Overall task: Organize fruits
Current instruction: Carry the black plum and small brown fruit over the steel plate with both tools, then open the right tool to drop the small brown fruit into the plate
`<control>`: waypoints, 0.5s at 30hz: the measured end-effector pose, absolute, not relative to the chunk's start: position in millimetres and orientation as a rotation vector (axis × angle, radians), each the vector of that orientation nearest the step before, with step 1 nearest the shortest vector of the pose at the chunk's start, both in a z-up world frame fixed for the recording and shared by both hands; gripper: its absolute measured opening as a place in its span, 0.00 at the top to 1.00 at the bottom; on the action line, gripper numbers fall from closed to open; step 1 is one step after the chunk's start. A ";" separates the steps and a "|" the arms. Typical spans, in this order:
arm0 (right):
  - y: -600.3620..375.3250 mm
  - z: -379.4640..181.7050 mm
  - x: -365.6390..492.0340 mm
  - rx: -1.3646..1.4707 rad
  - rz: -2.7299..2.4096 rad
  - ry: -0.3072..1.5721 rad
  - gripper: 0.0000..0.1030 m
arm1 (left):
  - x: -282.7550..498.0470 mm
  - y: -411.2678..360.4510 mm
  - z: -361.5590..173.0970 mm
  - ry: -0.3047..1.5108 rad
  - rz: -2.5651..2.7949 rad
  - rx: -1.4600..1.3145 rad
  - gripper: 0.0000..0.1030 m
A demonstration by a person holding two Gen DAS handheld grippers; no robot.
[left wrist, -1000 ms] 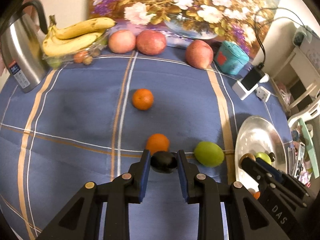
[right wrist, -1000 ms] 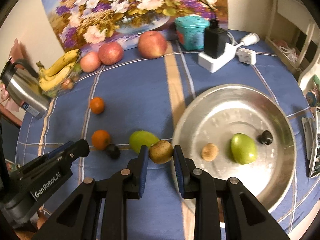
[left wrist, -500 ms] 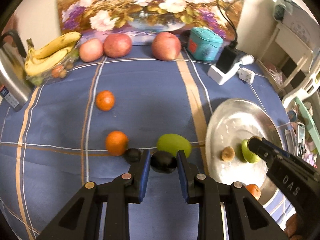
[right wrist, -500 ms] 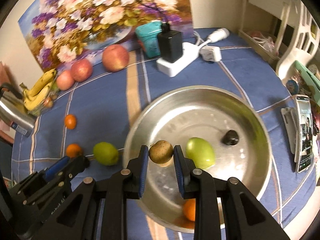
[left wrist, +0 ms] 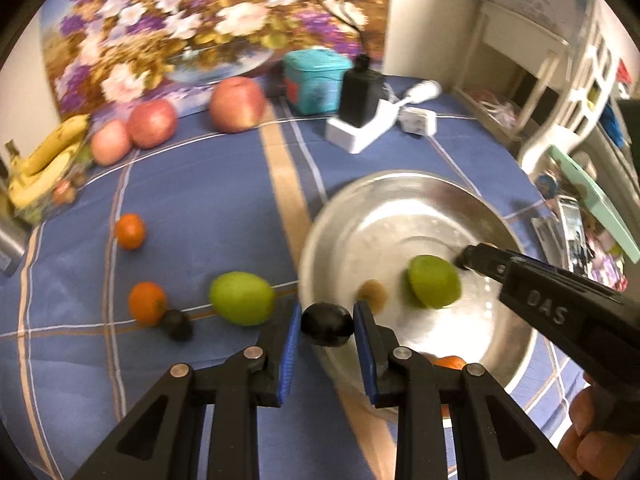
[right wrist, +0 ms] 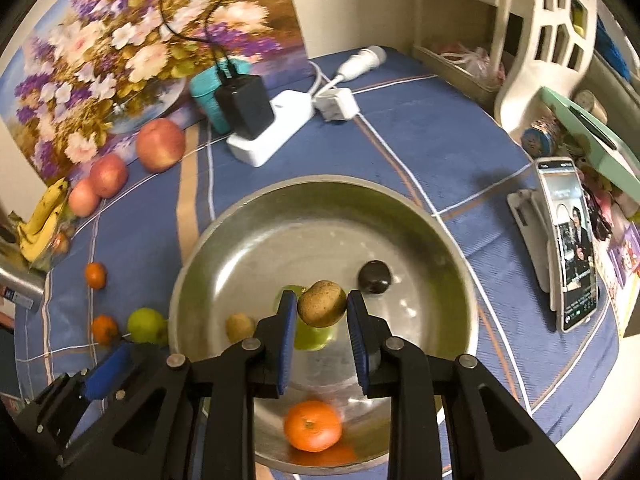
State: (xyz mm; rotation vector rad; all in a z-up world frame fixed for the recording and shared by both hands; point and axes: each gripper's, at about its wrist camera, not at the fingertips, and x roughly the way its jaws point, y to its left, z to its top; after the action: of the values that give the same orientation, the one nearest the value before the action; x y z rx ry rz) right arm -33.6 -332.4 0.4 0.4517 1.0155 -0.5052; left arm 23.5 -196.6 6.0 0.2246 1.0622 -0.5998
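My left tongs [left wrist: 327,322] are clamped on a small dark fruit [left wrist: 327,324], held between the blue pads just at the near-left rim of the steel bowl [left wrist: 400,184]. My right tongs [right wrist: 322,309] grip a brown round fruit [right wrist: 322,303] and hold it above the bowl's [right wrist: 280,208] middle.

In the bowl I count a green fruit [left wrist: 434,287] near the centre, partly hidden behind the right tongs in the right wrist view, a small brown fruit [right wrist: 239,327] to its left, a dark plum-like fruit [right wrist: 374,277] further back on the right, and an orange [right wrist: 313,425] at the near edge.

Still out on the blue checked bench [left wrist: 192,200], left of the bowl: a second green fruit [left wrist: 241,298], another dark fruit [left wrist: 177,323] touching an orange mandarin [left wrist: 146,303], and one more mandarin [left wrist: 129,231] further back. Along the rear of the bench lie three apples [left wrist: 237,104] and a bunch of bananas [left wrist: 44,160], in front of a flower painting [left wrist: 192,24]. A teal tin [left wrist: 316,80] and a white power strip with a black charger [right wrist: 256,120] sit behind the bowl; a phone on a stand [right wrist: 568,240] leans to the right.

In the left wrist view the right tongs' black body reaches in from the right over the bowl, fingers of the person's hand [left wrist: 588,428] showing beneath it. Both tongs point forward and slightly down toward the bowl.
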 end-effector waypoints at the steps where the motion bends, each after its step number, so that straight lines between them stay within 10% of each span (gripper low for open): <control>1: -333.4 -0.5 -34.3 0.450 -0.512 1.019 0.74 | 21.6 -200.0 4.6 1.061 -0.607 0.235 0.72; 15: -342.8 -17.1 -40.8 0.450 -0.604 1.080 0.74 | 9.9 -219.7 -11.3 1.078 -0.628 0.308 0.72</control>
State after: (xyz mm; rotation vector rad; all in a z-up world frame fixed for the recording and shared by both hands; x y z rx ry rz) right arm -40.8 -342.8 -17.1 0.4500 1.0802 -0.6044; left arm 9.9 -219.7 -11.3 0.3077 1.0784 -0.6282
